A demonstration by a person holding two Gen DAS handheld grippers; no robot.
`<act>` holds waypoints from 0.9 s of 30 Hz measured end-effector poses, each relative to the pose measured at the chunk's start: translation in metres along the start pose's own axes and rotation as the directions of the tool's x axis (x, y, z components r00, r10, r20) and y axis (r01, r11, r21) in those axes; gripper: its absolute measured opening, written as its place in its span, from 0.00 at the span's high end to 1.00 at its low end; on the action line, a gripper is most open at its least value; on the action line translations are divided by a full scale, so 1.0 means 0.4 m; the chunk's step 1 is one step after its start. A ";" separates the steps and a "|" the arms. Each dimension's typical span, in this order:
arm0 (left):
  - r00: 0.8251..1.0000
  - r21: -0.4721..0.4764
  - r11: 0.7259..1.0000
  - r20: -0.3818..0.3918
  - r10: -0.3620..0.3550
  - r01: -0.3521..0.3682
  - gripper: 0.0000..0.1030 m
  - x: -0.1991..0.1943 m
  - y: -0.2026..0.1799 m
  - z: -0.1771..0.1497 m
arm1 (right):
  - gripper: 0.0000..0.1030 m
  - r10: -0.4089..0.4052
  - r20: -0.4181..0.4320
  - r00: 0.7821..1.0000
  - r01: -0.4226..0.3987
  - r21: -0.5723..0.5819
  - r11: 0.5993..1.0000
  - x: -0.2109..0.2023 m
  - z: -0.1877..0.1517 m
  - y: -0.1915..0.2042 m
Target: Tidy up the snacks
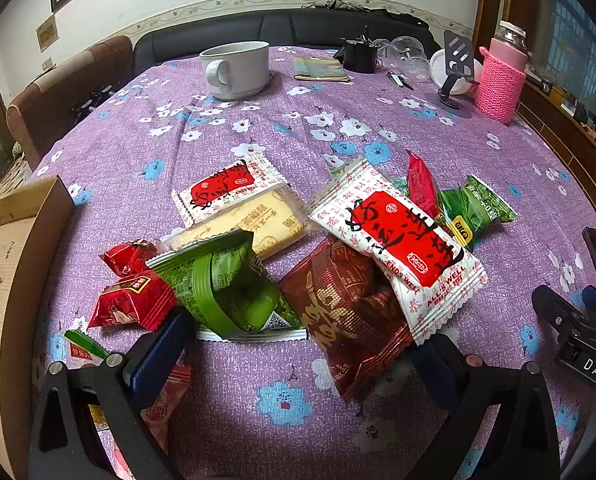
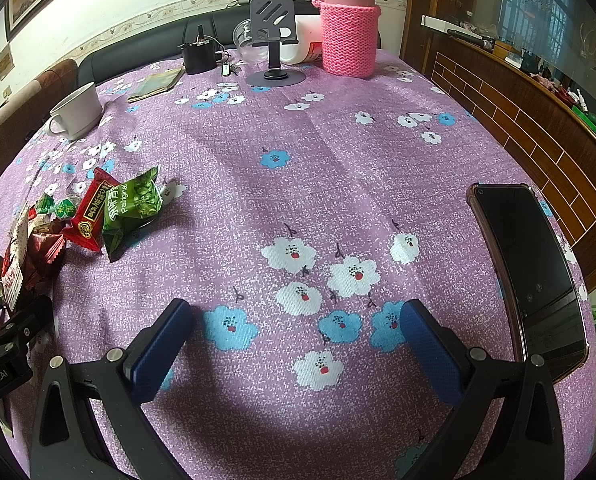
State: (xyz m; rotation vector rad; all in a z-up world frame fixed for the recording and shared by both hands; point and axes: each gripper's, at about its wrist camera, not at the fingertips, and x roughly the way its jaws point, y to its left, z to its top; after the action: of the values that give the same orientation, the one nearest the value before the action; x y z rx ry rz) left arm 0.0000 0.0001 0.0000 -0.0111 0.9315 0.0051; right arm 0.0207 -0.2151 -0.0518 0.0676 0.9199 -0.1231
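A pile of snack packets lies on the purple flowered tablecloth (image 1: 258, 136). In the left wrist view my left gripper (image 1: 302, 344) is open just in front of it, with a green packet (image 1: 234, 288) and a dark red packet (image 1: 350, 312) between its fingers. Two white-and-red packets (image 1: 402, 240) (image 1: 226, 188), a yellow one (image 1: 254, 220) and small red ones (image 1: 130, 304) lie around. A cardboard box (image 1: 6, 280) stands at the left. My right gripper (image 2: 294, 332) is open and empty over bare cloth, right of a green pea packet (image 2: 132, 204).
A white mug (image 1: 238, 68), a pink knit-covered flask (image 1: 500, 76), a phone stand (image 1: 456, 72), a black holder (image 1: 360, 54) and a booklet (image 1: 320, 69) stand at the far side. A black phone (image 2: 530, 272) lies by the right gripper. A sofa is behind the table.
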 end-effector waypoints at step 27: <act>0.999 0.026 1.000 -0.031 -0.016 0.017 0.00 -0.007 -0.004 -0.008 | 0.00 -0.002 -0.020 1.000 0.002 0.012 1.000 -0.008 -0.008 0.003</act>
State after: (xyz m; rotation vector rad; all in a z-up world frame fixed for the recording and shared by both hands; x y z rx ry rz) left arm -0.0043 -0.0014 0.0005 0.0060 0.9624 -0.0226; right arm 0.0166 -0.2135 -0.0513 0.0792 0.9390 -0.1295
